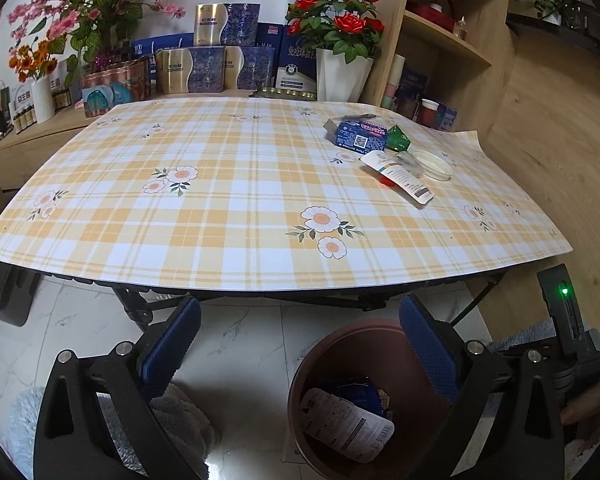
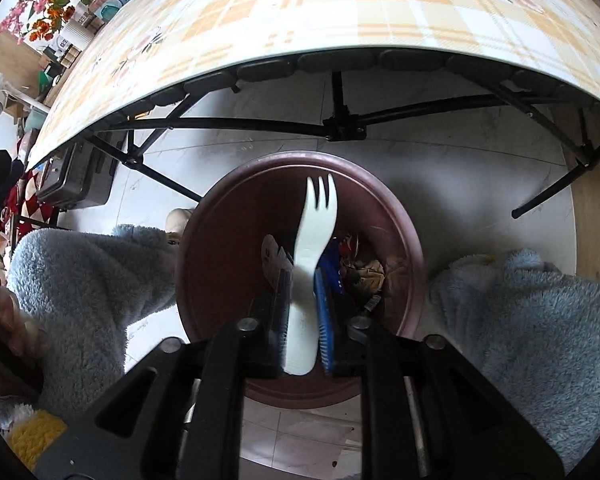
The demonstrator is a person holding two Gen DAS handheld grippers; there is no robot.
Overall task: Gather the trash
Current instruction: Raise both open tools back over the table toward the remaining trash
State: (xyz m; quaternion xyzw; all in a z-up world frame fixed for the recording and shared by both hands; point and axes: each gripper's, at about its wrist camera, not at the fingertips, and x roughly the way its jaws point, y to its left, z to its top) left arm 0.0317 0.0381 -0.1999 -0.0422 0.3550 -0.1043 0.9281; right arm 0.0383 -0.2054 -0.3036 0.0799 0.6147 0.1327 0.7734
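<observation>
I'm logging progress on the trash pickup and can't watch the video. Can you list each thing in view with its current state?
Left gripper: open, empty, hovering by the table edge.
Right gripper: over the bin, white fork between its jaws.
White fork: tines pointing away, above the bin's mouth.
Bin: on the floor, partly filled with wrappers.
Blue box: lying on the table.
Green packet: beside the box.
White lid: flat on the table.
White wrapper: lying on the table.

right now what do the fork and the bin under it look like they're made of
Fork: likely plastic, matte white, one moulded piece with thick short tines.
Bin: probably plastic, smooth reddish-brown wall with a rolled rim and a dull sheen; I can't rule out glazed ceramic.
</observation>
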